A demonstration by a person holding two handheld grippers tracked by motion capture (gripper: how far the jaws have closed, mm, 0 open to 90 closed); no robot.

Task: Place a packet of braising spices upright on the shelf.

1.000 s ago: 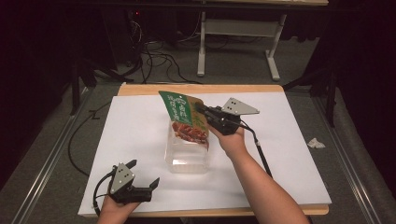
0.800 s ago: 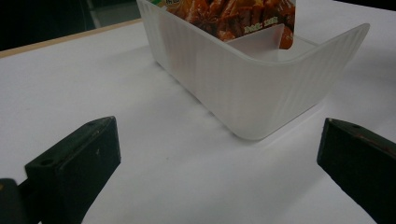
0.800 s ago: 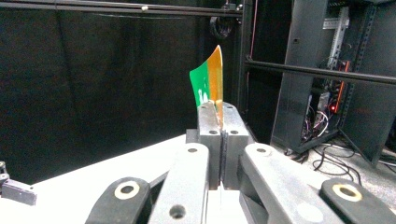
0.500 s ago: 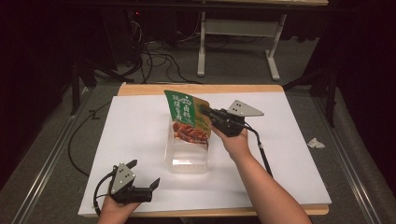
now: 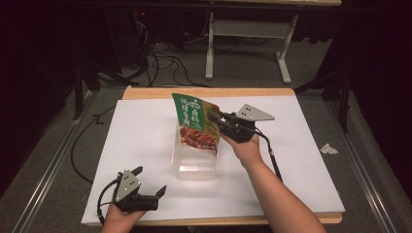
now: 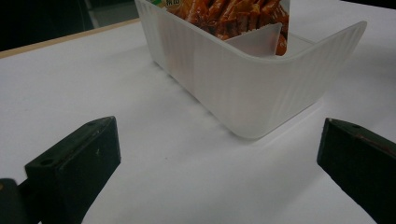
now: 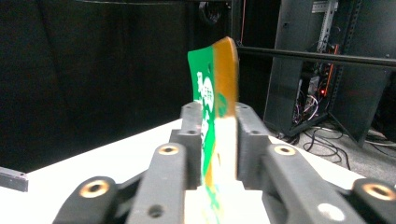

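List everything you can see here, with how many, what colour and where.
Snack bag: one, green with red food picture, upright, lower end in the tub, held at its edge.
Tub: one, clear plastic, middle of the table.
Table: one, white top with wooden edge.
Crumpled scrap: one, white, on the floor right of the table.
Metal stand: one, pale grey, behind the table.
Left gripper: one, black, open, near front edge.
Right gripper: one, black, shut on the bag.
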